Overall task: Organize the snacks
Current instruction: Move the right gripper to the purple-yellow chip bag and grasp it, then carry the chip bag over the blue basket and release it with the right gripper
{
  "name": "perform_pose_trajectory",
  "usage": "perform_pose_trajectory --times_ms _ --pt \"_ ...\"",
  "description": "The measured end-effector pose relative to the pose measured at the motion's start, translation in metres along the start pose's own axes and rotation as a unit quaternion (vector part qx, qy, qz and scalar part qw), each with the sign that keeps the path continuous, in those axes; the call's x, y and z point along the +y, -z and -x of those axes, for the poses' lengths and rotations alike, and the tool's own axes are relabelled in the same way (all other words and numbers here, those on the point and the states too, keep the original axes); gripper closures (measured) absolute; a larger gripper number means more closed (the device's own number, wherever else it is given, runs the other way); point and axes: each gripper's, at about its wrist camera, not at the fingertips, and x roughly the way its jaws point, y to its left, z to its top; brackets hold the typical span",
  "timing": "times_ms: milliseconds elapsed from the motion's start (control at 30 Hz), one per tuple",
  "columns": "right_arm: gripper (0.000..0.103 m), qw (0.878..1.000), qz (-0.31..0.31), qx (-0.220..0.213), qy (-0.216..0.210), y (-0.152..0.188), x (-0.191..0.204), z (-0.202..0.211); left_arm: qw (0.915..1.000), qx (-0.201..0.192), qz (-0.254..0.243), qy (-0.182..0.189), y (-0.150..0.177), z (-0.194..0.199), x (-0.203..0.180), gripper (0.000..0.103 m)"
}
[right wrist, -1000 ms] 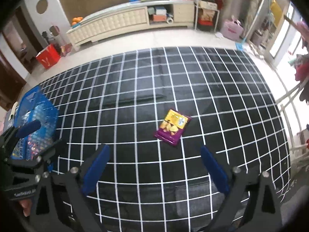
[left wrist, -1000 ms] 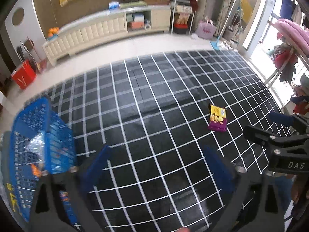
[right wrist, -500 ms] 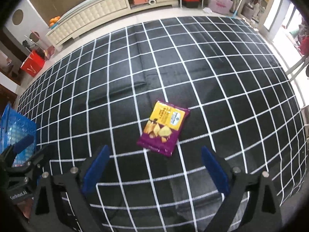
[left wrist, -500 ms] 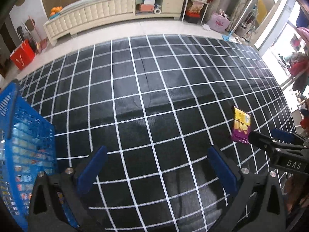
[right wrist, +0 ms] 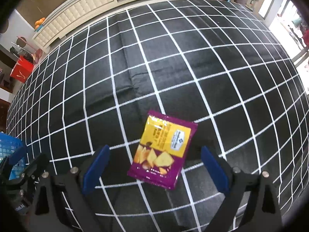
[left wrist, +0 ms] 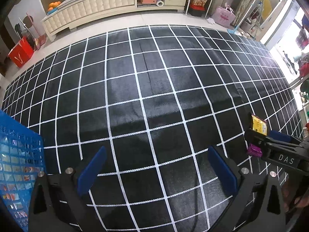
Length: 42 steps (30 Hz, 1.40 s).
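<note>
A purple and yellow chip bag (right wrist: 164,150) lies flat on the black gridded mat (right wrist: 154,67). My right gripper (right wrist: 154,166) hovers open just above its near half, blue pads on either side, not touching it. In the left wrist view the same chip bag (left wrist: 258,128) shows at the far right, partly hidden behind the right gripper (left wrist: 270,141). My left gripper (left wrist: 156,170) is open over bare mat (left wrist: 144,87). A blue mesh basket (left wrist: 17,166) with several snack packets inside stands at its left.
The blue basket (right wrist: 9,150) peeks in at the left of the right wrist view, beside the left gripper (right wrist: 25,166). A long cream cabinet (left wrist: 100,5), a red box (left wrist: 21,52) and a pink bag (left wrist: 224,16) stand on the floor beyond the mat.
My right gripper has come down and forward until the chip bag lies between its fingers. My left gripper has swung away from the basket toward the middle of the mat.
</note>
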Motion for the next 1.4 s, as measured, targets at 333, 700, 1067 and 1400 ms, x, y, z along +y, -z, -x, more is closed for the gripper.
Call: perform_pose_trajectory --times_ms 333,700,1067,1400 --pt "0.039 0.997 0.047 -0.027 0.048 0.009 0.011 0.005 0.9999 0.003 -0.006 -0.012 0.003 -0.013 0.003 0.0" --pt "0.048 0.996 0.076 -0.048 0.023 0.036 0.025 0.036 0.9985 -0.025 -0.045 -0.02 0.027 0.012 -0.02 0.0" --pt "0.048 0.985 0.12 -0.125 0.0 0.077 0.051 0.143 0.9917 -0.113 -0.053 -0.029 0.052 0.116 -0.015 0.0" --pt "0.048 0.967 0.168 -0.186 -0.051 0.104 0.11 0.21 0.9767 -0.207 -0.028 -0.049 0.096 0.214 0.025 0.0"
